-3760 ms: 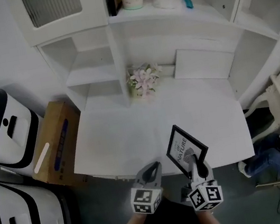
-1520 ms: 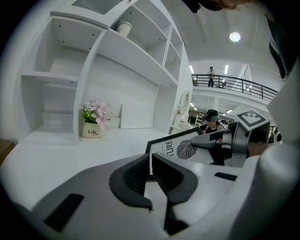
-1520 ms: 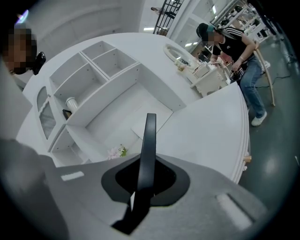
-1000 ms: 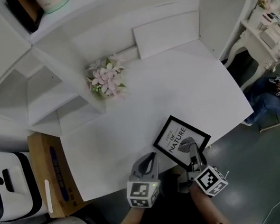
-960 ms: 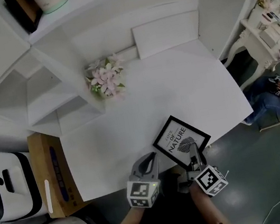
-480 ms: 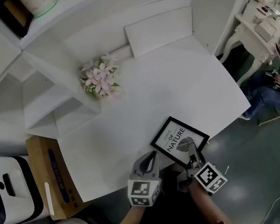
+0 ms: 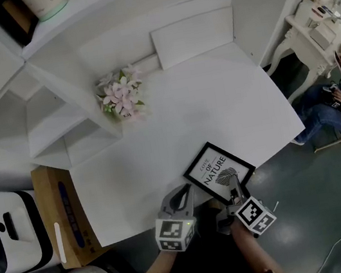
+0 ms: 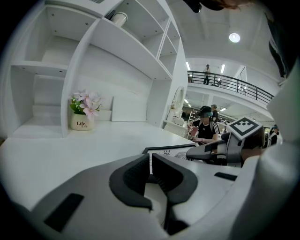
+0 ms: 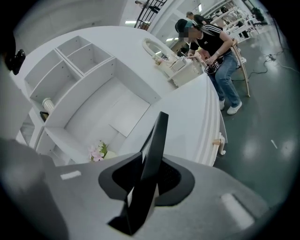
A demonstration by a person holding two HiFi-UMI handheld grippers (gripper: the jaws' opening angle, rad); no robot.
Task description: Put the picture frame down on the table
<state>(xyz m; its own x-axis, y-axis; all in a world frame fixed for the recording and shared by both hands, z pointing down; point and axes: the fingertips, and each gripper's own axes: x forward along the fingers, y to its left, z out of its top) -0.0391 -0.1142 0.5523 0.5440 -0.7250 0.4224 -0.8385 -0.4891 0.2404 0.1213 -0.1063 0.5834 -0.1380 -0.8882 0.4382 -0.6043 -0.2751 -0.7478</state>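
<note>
R gripper (image 7: 234,185) jaws have just been opening, now slightly apart w/ picture frame (image 7: 219,171) edge between. Frame lies on table (image 7: 157,135). L gripper (image 7: 183,194) jaws together, empty.

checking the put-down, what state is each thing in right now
picture frame: lying flat and face up on the table, near its front edge
right gripper: jaws have just been opening, frame's near edge loose between them
left gripper: shut, empty
flower pot: upright
</note>
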